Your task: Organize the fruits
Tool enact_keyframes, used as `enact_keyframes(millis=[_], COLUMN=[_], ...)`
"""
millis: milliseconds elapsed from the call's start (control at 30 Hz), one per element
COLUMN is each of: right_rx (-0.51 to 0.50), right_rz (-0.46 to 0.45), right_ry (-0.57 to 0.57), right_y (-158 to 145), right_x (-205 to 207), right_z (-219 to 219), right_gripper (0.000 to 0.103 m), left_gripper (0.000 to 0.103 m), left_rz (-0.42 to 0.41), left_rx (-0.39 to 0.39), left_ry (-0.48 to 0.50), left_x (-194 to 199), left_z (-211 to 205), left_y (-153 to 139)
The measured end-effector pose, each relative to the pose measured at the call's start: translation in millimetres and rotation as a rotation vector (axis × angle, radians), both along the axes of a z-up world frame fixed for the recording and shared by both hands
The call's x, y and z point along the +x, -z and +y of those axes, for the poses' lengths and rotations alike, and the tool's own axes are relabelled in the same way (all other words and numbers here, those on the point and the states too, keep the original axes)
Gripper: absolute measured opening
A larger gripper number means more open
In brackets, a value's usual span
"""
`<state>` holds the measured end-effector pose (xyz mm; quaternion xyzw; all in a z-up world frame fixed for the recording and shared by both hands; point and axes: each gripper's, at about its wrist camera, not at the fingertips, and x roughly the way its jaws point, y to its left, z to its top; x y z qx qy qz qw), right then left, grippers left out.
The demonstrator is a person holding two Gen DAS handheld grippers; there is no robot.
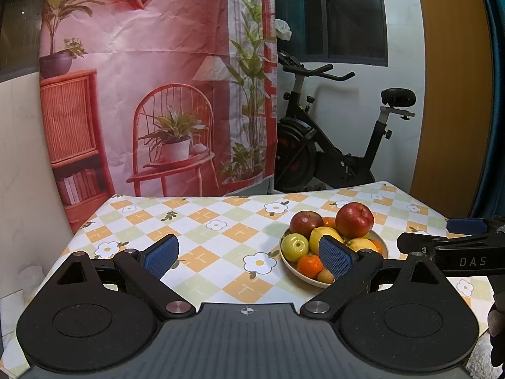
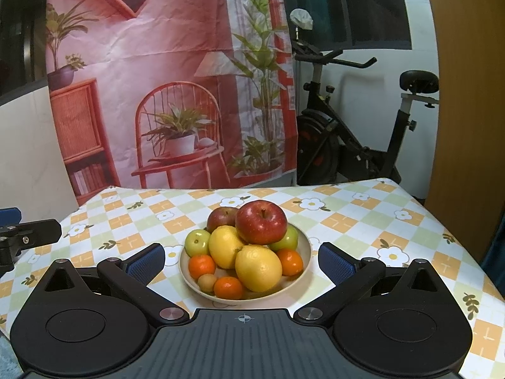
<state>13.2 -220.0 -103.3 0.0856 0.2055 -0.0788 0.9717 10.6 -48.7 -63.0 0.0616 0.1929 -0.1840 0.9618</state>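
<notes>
Hovering with jaws spread and empty, both grippers faced the bowl (image 2: 303, 246); top apple (image 2: 261, 222) looked firm, smooth, best pinched at its sides.

Both grippers hang level over the near side of the worktop, side by side and pointing toward the far end. The left gripper (image 1: 249, 254) has its two blue-padded fingers (image 1: 162, 254) spread wide with nothing between them. The right gripper (image 2: 241, 260) is spread just as wide, its blue pads (image 2: 336, 265) gripping nothing. From the left gripper's camera, the right gripper's black body juts in at the right edge, just beside it.
</notes>
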Motion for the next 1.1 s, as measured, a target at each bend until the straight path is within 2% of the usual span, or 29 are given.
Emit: enact_keyframes(millis=[1100], right_rx=[-0.009], right_rz=[-0.026], right_ry=[0.011], right_y=[-3.3], right_x=[-5.0], right_z=[0.6], right_gripper=[0.102], left_gripper=[0.097], left_rz=[-0.011], left_rx=[-0.009], left_ry=[0.011], left_x=[-5.5], left_z=[-1.2], left_y=[-2.0])
